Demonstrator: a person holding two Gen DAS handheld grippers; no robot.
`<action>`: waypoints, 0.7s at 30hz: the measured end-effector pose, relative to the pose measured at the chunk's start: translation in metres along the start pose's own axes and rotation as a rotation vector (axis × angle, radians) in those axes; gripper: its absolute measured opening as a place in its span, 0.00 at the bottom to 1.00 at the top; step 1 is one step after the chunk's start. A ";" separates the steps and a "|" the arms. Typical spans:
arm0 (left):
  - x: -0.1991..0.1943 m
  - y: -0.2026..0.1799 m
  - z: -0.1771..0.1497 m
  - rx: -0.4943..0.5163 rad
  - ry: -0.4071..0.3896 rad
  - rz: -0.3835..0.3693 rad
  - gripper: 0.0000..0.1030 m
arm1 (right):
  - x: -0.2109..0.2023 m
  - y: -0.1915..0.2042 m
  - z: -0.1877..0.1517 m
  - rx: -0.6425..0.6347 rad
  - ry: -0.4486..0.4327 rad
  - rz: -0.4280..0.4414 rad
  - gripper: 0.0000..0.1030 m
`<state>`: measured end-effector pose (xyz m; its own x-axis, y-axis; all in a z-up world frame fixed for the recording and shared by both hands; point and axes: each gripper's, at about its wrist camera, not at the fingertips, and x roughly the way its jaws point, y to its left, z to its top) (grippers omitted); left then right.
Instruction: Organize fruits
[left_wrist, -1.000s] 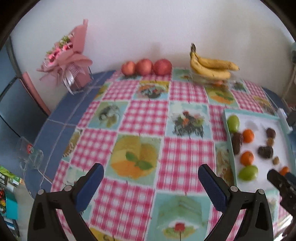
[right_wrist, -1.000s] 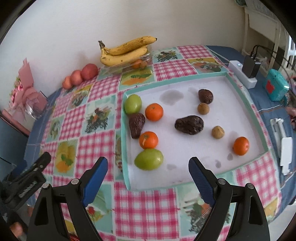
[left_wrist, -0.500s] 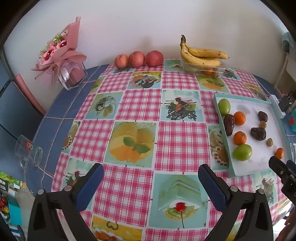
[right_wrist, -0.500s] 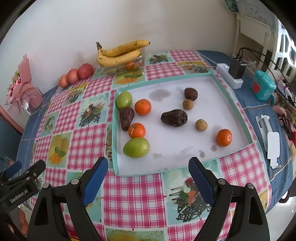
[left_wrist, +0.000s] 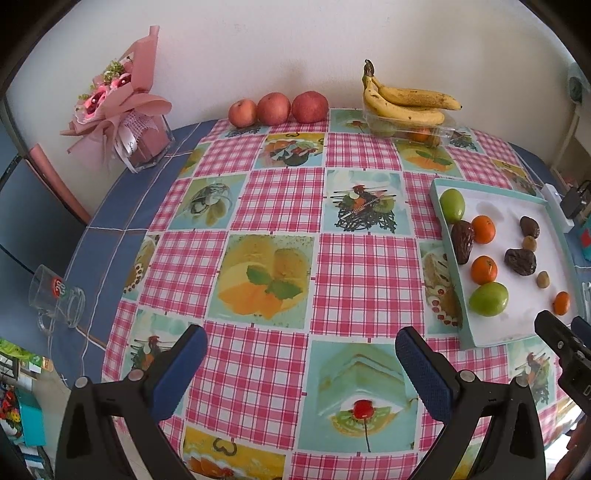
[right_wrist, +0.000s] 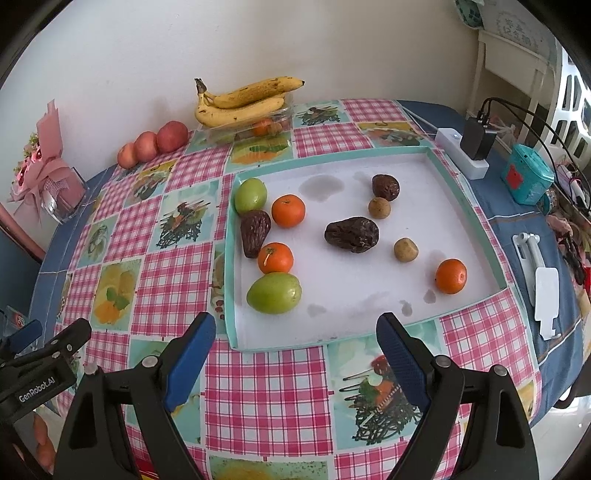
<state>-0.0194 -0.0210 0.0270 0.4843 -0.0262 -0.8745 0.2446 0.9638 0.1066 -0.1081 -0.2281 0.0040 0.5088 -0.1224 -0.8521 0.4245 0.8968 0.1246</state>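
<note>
A white tray with a teal rim (right_wrist: 402, 155) (left_wrist: 448, 243) lies on the checked tablecloth and holds several fruits: two green ones (right_wrist: 274, 293) (right_wrist: 251, 195), three oranges (right_wrist: 288, 211) (right_wrist: 275, 257) (right_wrist: 450, 276), dark wrinkled fruits (right_wrist: 352, 234) and small brown ones (right_wrist: 405, 250). My right gripper (right_wrist: 295, 360) is open and empty, hovering at the tray's near edge. My left gripper (left_wrist: 300, 369) is open and empty over the tablecloth, left of the tray.
Bananas (right_wrist: 243, 101) on a clear box and three red apples (left_wrist: 277, 108) sit along the back wall. A pink bouquet (left_wrist: 118, 99) and a tipped glass mug (left_wrist: 55, 299) are at the left. A power strip (right_wrist: 463, 157), teal box (right_wrist: 526, 179) and white stand (right_wrist: 541, 280) lie right of the tray.
Both grippers have pulled back and risen, so more of the table shows. Both stay open and empty. The fruits have not moved.
</note>
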 end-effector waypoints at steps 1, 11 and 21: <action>0.000 0.000 0.000 -0.001 -0.001 0.000 1.00 | 0.000 0.000 0.000 0.001 0.002 0.000 0.87; -0.003 -0.001 0.001 0.014 -0.014 0.022 1.00 | 0.002 0.002 0.000 -0.008 0.009 0.000 0.87; -0.001 0.001 0.001 0.005 0.000 0.031 1.00 | 0.003 0.004 -0.001 -0.011 0.013 -0.002 0.87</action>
<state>-0.0192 -0.0205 0.0281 0.4917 0.0037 -0.8708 0.2340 0.9627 0.1362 -0.1057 -0.2246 0.0020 0.4981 -0.1185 -0.8590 0.4170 0.9013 0.1175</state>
